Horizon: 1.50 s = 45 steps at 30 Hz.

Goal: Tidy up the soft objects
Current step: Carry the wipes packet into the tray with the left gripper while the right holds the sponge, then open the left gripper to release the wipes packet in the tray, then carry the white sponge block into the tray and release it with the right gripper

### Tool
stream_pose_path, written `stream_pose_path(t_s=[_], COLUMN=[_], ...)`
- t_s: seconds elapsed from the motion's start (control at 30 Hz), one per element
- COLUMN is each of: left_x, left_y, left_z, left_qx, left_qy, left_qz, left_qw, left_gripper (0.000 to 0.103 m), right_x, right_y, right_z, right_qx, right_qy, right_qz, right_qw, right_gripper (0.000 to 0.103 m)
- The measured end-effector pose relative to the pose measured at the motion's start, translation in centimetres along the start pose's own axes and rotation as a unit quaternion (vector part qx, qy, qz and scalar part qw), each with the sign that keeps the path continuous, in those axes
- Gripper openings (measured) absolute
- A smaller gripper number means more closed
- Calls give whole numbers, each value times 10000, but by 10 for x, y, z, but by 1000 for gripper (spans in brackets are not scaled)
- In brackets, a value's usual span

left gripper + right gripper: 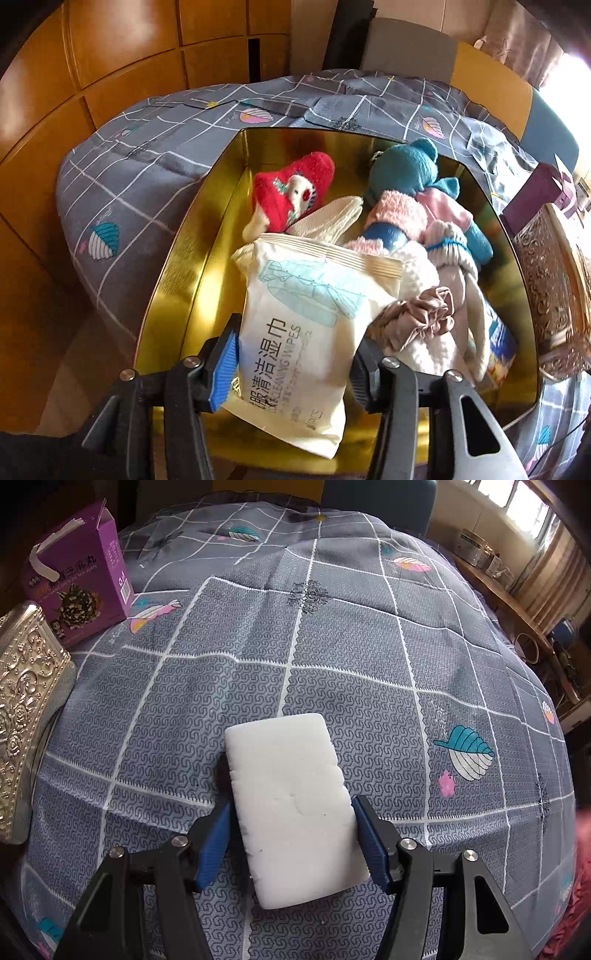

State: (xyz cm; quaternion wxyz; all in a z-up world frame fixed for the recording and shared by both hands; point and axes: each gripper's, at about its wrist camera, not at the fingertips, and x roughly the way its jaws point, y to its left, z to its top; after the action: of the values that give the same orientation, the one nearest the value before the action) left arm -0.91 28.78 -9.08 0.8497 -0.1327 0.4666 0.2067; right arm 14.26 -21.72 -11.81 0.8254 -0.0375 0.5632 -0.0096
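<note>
In the left wrist view my left gripper (291, 363) is shut on a cream pack of cleaning wipes (310, 317) and holds it over the gold tin box (177, 280). In the box lie a red sock (291, 194), a white sock (328, 219), a teal plush bear (410, 173), a pink fluffy sock (400, 216), a beige scrunchie (421, 314) and white cloth. In the right wrist view my right gripper (291, 838) is shut on a white sponge block (291, 805), held just above the grey checked cloth (332, 646).
A purple carton (83, 576) stands at the far left of the cloth. An embossed silver tin lid (22, 716) lies beside it; it also shows in the left wrist view (550, 288). Wooden cabinets (110, 55) stand behind the table. A shelf with jars (491, 565) is far right.
</note>
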Motion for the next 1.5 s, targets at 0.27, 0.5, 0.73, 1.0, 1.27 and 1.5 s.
stream_pose_path(t_s=[0.27, 0.5, 0.73, 1.0, 1.27, 1.5], left_x=[-11, -32, -52, -58, -59, -58], left_y=[-5, -17, -32, -47, -53, -56], left_z=[-2, 2, 1, -4, -7, -7], left_qx=[-71, 167, 504, 724, 867, 943], left_qy=[-175, -591, -919, -940, -936, -877], left_qz=[-26, 82, -126, -415, -592, -750], left_qw=[9998, 9981, 9944, 9921, 9901, 9888], left_gripper=[60, 60, 60, 60, 60, 60], right_x=[-1, 0, 2, 5, 4, -7], right_y=[0, -1, -5, -13, -12, 0], right_z=[0, 0, -1, -1, 12, 35], right_qx=[-10, 21, 194, 324, 154, 133], right_qy=[6, 28, 66, 119, -9, -112], right_qz=[-10, 39, 139, 222, 213, 180], right_qw=[10000, 10000, 9997, 9992, 9997, 9997], right_gripper=[64, 62, 62, 62, 60, 60])
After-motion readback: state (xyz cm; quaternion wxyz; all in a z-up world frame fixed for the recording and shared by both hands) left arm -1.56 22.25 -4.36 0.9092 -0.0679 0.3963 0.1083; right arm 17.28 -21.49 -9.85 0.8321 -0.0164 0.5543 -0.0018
